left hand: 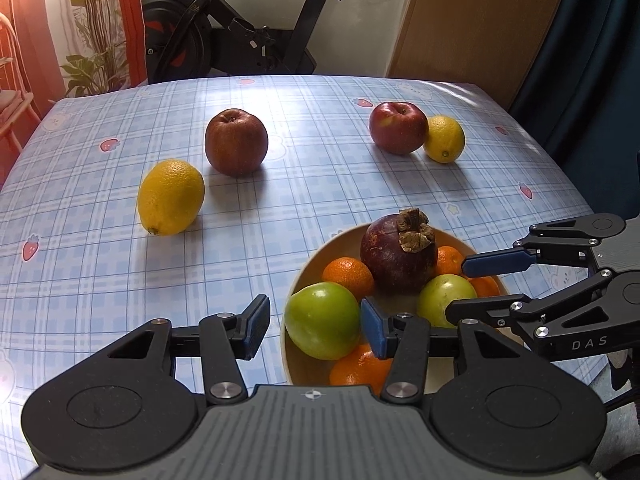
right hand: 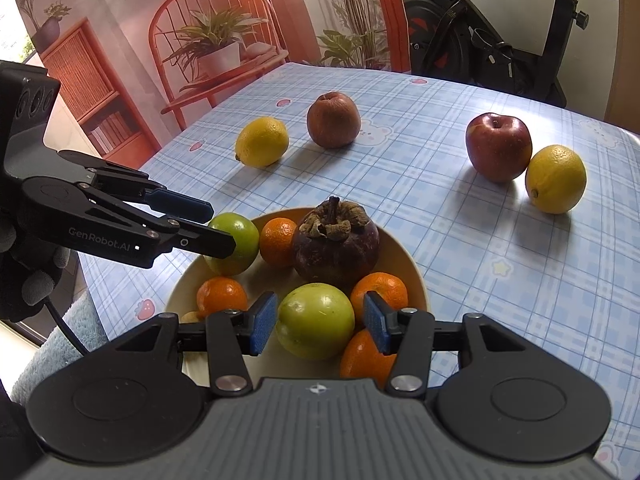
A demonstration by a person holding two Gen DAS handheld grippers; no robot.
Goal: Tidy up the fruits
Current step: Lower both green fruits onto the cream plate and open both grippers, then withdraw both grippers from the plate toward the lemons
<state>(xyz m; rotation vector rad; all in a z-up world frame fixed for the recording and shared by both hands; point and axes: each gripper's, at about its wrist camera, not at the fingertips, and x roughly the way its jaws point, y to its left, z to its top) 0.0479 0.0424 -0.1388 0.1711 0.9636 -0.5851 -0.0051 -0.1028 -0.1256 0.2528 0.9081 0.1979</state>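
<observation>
A table [left hand: 320, 208] covered in a pale blue checked cloth with small strawberry prints. Directly on it: a cream bowl [right hand: 412, 264] of fruit at the near edge, a lemon [left hand: 171, 197] near a dark red apple [left hand: 236, 142], and farther right a red apple [left hand: 398, 128] touching a second lemon [left hand: 445, 139].

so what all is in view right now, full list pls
red apples: 2, red, loose on the table
lemons: 2, yellow, on the table, one against an apple
bowl: 1, cream, near edge
dark fruit: 1, purple, in the bowl
green fruits: 2, in the bowl
tangerines: 4, orange, in the bowl
table: 1, blue plaid cloth
exercise bike: 1, black, behind
left gripper: black, blue pads, open
right gripper: same, open
</observation>
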